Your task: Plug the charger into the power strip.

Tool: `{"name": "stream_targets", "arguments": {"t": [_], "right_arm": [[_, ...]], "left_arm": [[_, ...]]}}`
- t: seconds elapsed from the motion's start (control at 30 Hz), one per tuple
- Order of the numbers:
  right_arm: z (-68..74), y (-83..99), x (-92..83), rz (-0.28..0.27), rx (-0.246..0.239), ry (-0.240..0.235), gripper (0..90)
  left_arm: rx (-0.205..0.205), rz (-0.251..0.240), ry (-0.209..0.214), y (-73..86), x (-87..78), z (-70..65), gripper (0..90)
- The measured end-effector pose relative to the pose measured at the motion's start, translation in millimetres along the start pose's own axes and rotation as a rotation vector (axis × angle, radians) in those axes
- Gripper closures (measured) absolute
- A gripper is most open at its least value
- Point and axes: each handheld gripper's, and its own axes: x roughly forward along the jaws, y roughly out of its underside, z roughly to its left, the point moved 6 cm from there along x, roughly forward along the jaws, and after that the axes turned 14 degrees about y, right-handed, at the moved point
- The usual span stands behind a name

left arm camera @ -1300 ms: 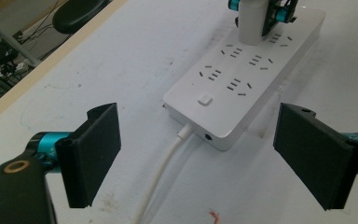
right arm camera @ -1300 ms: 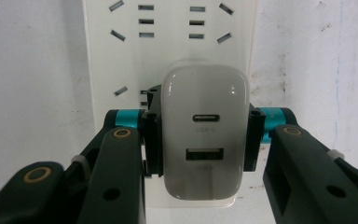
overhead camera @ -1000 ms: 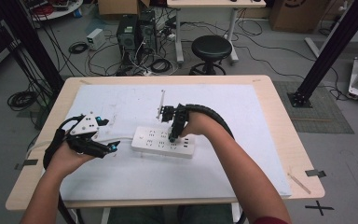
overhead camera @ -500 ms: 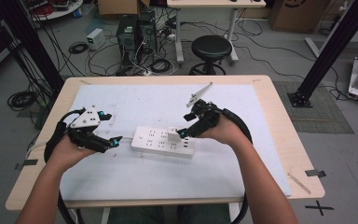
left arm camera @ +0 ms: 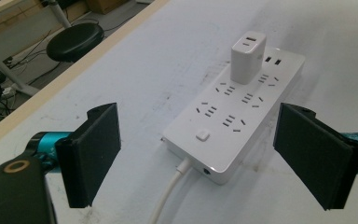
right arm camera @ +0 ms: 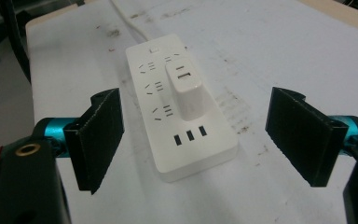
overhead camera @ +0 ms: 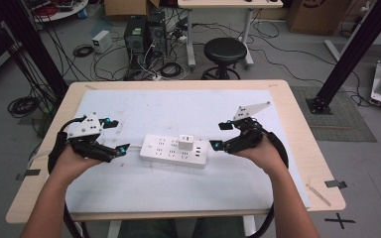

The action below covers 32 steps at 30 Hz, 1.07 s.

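A white power strip lies in the middle of the white mat, with a white charger block plugged upright into it. The strip and charger lie ahead of the left gripper, its cord running back toward the jaws. My left gripper rests open just left of the strip, nothing between its pads. My right gripper sits right of the strip; its jaws have just been opening and stand wide with nothing between them. From that side the strip and charger are a little ahead.
The wooden table carries a white mat. On the floor beyond it stand a black stool, computer cases and loose cables. A black frame post rises at the right.
The right gripper lifted off the charger on the strip, swung out to the right and opened. The charger stays plugged in. The left gripper kept its place.
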Motion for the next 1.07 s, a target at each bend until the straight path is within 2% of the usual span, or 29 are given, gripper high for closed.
{"name": "stream_targets", "arguments": {"t": [0.07,0.2,0.5,0.57,1.07], "right_arm": [[-5.1,9.1,-9.1,-0.04,0.032,0.009,19.6],[-7.6,14.6,-15.7,-0.083,0.048,0.015,19.6],[-7.9,18.5,-17.0,-0.08,0.063,0.019,19.6],[-7.5,18.1,-15.3,-0.072,0.05,0.022,19.6],[-6.7,14.2,-13.2,-0.065,0.057,0.027,19.6]], "left_arm": [[-0.007,-0.001,-0.002,5.9,-0.6,2.4,14.9],[-0.017,0.009,-0.007,11.6,-1.1,5.0,14.9],[-0.022,0.007,-0.009,13.7,-1.2,6.4,14.9],[-0.02,0.01,-0.012,13.9,-1.0,6.9,14.9],[-0.022,0.017,-0.016,14.4,-0.1,8.0,14.9]]}}
